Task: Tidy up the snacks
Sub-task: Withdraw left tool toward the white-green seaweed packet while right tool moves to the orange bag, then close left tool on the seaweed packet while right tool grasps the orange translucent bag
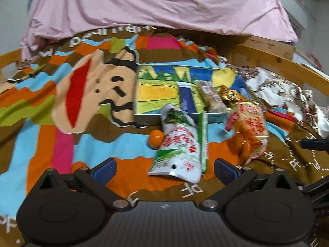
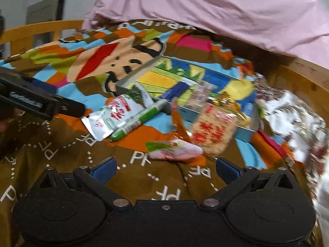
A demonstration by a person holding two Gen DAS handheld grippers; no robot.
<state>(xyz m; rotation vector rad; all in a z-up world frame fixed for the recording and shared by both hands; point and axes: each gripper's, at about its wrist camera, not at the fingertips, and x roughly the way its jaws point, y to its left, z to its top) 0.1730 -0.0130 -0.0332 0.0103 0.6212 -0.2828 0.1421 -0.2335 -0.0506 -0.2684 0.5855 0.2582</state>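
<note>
A shallow tin tray point(image 1: 144, 115) point(image 2: 131, 76) with a painted bottom lies on the blanket and holds a blue bar point(image 1: 186, 98), a beige wafer pack point(image 1: 212, 96) and a gold sweet point(image 1: 230, 94). In front of it lie a white-green pouch point(image 1: 178, 144) point(image 2: 111, 113), a green stick point(image 1: 204, 140) point(image 2: 139, 121), an orange ball point(image 1: 156, 139), an orange snack bag point(image 1: 248, 129) point(image 2: 216, 131) and a pink-green packet point(image 2: 174, 150). My left gripper point(image 1: 164, 169) is open just before the pouch. My right gripper point(image 2: 165, 169) is open just before the pink-green packet.
A colourful cartoon blanket point(image 1: 82, 94) covers the bed. A pink quilt point(image 1: 156, 4) is heaped behind. A wooden bed rail point(image 1: 277, 61) runs along the right. A floral cloth point(image 1: 283, 94) lies at right. The left gripper's body point(image 2: 37, 100) shows at left in the right wrist view.
</note>
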